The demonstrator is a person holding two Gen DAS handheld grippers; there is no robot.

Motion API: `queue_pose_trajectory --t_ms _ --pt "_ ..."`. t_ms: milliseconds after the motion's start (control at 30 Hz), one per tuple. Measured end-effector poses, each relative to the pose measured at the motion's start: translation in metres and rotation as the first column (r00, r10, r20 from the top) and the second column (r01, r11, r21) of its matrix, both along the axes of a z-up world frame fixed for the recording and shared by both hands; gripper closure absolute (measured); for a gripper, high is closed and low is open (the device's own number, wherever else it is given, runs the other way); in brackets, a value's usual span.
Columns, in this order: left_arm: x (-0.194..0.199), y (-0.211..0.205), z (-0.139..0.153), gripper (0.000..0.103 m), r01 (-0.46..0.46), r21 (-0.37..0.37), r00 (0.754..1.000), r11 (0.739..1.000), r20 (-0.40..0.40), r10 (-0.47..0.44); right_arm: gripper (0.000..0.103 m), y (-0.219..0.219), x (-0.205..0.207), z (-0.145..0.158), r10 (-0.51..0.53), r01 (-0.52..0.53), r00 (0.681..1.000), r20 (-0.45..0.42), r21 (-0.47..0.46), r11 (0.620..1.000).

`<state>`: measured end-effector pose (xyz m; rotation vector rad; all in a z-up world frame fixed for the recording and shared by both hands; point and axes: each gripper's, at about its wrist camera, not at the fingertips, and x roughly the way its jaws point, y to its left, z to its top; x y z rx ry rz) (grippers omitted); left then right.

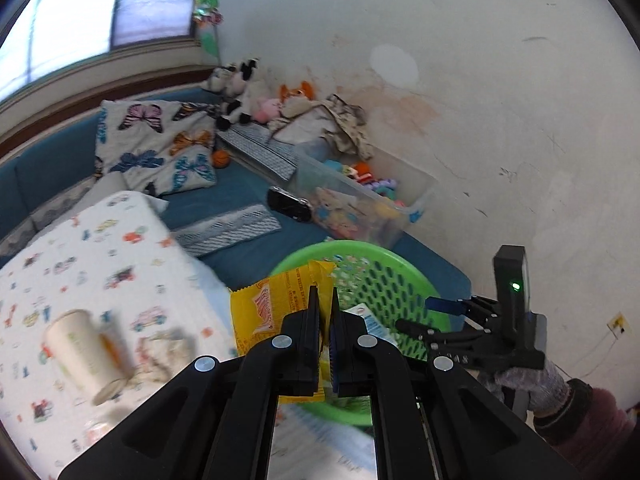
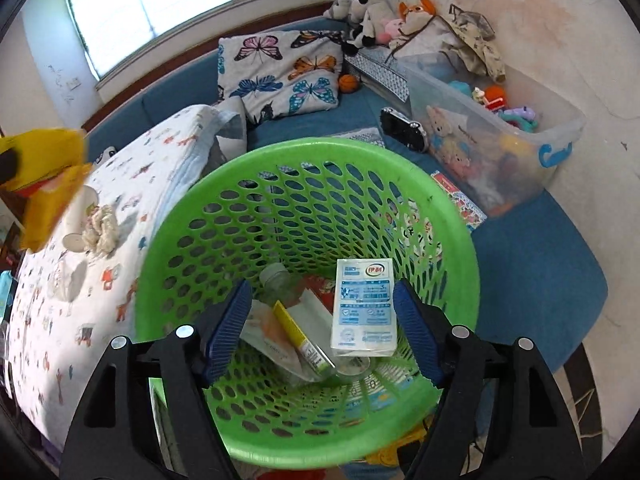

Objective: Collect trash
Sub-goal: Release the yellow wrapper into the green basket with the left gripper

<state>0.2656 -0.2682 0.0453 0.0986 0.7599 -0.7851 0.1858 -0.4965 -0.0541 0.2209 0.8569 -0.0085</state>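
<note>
Trash basket (image 2: 308, 168), green perforated plastic, sits on the blue couch beside the printed blanket (image 1: 92, 264). Right gripper (image 2: 322, 324) hovers above its mouth, pointing down inside, fingers spread wide, nothing between them; gloved hand grips it, seen from left wrist view (image 1: 532, 384). Left gripper (image 1: 326, 320) is raised at the basket's left rim, fingers pinched on a yellow wrapper (image 1: 272, 304), red print unreadable. Inside basket: white-blue milk carton (image 2: 364, 308) with red-green logo, just beside right finger; flat pouch (image 2: 272, 332), yellow-edged packet (image 2: 300, 332), clear bottle (image 2: 276, 280). On blanket: paper cup (image 1: 90, 352), crumpled tissue (image 2: 100, 228).
</note>
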Motion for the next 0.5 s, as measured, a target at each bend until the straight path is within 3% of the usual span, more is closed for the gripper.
queue_pose_trajectory --t_ms 400,467,500 --pt "0.013 -0.067 -0.035 0.099 0.06 0.055 0.996 0.997 -0.075 -0.055 0.025 0.001 -0.03 0.013 0.021 -0.02 0.999 0.035 -0.014 1.0" --pt "0.014 -0.071 -0.041 0.096 0.068 0.061 0.994 0.996 -0.095 -0.062 0.025 0.0 -0.031 0.012 0.022 -0.022 0.999 0.034 -0.008 1.0" --pt "0.015 -0.071 -0.043 0.089 0.065 0.065 0.993 0.996 -0.098 -0.058 0.025 0.0 -0.032 0.011 0.022 -0.022 0.999 0.033 -0.005 1.0"
